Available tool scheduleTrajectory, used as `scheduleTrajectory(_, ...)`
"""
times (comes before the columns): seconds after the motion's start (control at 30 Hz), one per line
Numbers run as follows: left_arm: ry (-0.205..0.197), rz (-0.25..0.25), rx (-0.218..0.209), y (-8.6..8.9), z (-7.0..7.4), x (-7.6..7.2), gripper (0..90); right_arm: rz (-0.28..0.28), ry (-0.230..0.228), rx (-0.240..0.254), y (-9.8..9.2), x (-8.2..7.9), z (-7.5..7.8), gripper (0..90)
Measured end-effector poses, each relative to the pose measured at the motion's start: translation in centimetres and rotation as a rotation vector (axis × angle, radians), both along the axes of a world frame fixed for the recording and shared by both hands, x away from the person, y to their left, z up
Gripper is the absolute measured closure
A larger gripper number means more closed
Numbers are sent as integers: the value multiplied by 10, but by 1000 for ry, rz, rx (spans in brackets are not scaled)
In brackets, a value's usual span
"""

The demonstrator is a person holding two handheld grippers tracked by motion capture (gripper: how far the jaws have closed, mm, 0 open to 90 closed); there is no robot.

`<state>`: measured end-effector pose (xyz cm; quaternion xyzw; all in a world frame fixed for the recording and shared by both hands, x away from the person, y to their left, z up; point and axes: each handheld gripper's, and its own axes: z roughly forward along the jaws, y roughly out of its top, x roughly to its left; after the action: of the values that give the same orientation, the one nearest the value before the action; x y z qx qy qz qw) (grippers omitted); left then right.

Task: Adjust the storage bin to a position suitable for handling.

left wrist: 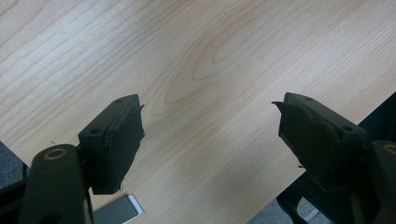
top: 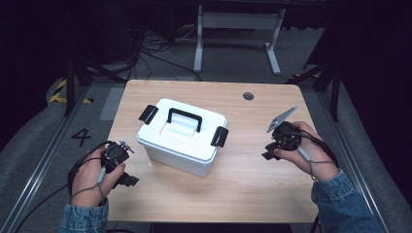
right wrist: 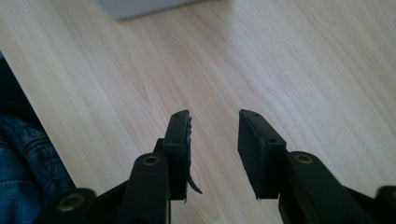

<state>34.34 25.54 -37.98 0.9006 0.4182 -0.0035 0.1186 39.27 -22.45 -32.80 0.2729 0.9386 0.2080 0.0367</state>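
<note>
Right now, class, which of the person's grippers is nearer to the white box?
Left. The left gripper sits just off the white box's near left corner; the right gripper hangs farther off its right side.

The bench [top: 252,165] is pale wood-grain laminate, smooth with a faint satin sheen; the grain loops show clearly in the left gripper view. The box [top: 180,136] looks like white plastic, smooth and slightly glossy, with a black plastic handle [top: 184,118] and two black plastic clasps [top: 148,114]. The left tool [left wrist: 210,140] has matt black jaws faced with dark rubbery pads, frayed at the edges, and brass-coloured metal rivets. The right tool [right wrist: 215,149] has the same matt black finish, with a torn pad edge. The sleeve [top: 345,204] is blue denim cloth. The floor [top: 233,58] is grey and matt, like carpet.
</note>
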Motion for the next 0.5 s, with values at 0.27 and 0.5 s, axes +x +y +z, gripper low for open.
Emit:
scheduleTrajectory(0.27, 2, 3, -10, 0, 0, -1, 230, 61, -34, 47, 30, 9, 12, 609)
scheduleTrajectory(0.5, 13, 2, -3, -1, -3, 1, 230, 101, -30, 8, 58, 23, 31, 628)
